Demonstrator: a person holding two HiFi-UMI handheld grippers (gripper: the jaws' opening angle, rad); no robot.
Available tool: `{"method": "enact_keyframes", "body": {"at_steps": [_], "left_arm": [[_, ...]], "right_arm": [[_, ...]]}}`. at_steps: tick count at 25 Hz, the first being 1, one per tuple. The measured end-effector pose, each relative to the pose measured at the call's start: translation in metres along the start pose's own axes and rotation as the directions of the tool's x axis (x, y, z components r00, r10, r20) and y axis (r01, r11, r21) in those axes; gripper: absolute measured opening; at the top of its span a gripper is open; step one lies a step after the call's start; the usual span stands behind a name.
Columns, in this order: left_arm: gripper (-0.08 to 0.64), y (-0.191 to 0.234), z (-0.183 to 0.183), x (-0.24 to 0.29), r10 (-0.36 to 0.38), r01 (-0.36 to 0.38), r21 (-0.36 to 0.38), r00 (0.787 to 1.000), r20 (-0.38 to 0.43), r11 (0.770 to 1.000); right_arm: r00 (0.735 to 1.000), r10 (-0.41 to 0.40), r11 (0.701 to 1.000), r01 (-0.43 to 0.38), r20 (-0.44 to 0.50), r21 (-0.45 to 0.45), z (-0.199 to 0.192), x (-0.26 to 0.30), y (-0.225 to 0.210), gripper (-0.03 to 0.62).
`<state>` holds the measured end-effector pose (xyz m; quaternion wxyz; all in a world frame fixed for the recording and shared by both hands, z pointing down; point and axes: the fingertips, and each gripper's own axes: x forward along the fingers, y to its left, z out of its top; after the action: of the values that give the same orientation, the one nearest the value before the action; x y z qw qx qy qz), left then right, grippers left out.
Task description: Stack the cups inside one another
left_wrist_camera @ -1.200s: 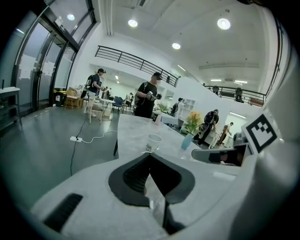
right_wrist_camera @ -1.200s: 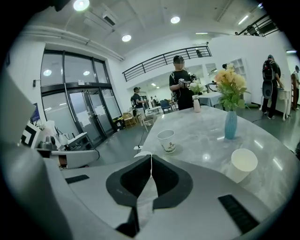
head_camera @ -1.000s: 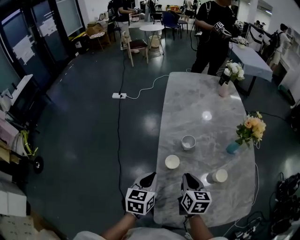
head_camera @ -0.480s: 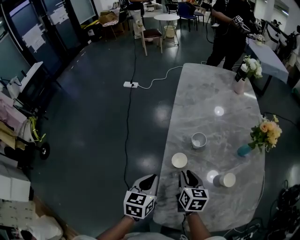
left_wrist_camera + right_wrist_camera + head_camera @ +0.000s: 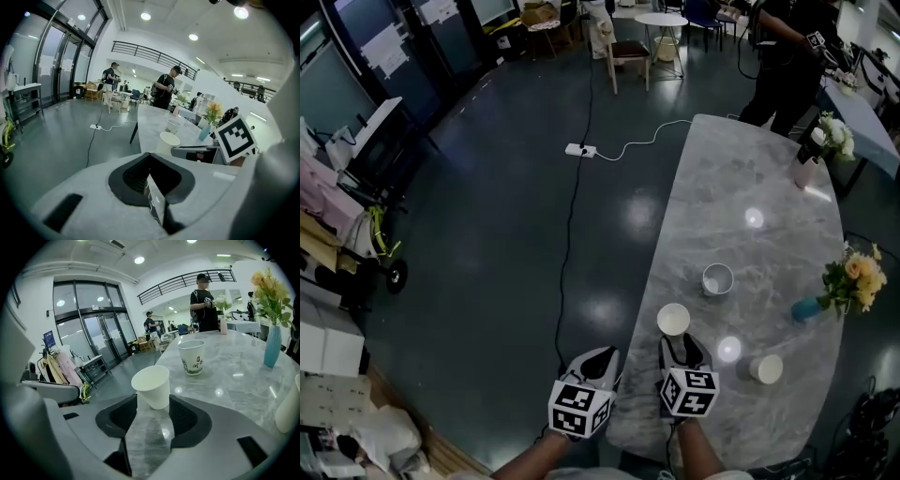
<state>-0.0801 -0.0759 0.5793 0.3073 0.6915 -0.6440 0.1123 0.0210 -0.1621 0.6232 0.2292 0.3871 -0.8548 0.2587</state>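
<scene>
Seeing only in gripper views: right gripper (image 5: 153,398) just opening, empty, white cup (image 5: 151,383) at twelve o'clock; left gripper (image 5: 149,157) pinched together.

The head view is looking steeply down from high over the bench (image 5: 778,253). The left gripper view and right gripper view are looking low across it, all three sharing the near cup (image 5: 151,385).

both forearms reach in from the near edge, side by side. the left gripper (image 5: 600,354) points far and downward, jaws closed together. the right gripper (image 5: 682,341) tilts likewise; its jaws have just been opening and stand apart, a white cup (image 5: 151,385) at their tips, unpressed.
</scene>
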Motion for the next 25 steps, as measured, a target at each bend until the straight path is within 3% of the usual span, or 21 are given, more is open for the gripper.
{"method": "enact_keyframes", "body": {"at_steps": [8, 25], "left_arm": [[-0.005, 0.013, -0.013, 0.002, 0.023, -0.024, -0.035, 0.999, -0.022, 0.999], [-0.005, 0.022, -0.014, 0.013, 0.023, -0.025, -0.046, 0.999, -0.047, 0.999]], "right_arm": [[0.999, -0.018, 0.996, 0.015, -0.034, -0.088, -0.004, 0.022, 0.005, 0.212], [0.999, -0.016, 0.996, 0.013, -0.03, -0.083, 0.0, 0.034, 0.006, 0.216]]}}
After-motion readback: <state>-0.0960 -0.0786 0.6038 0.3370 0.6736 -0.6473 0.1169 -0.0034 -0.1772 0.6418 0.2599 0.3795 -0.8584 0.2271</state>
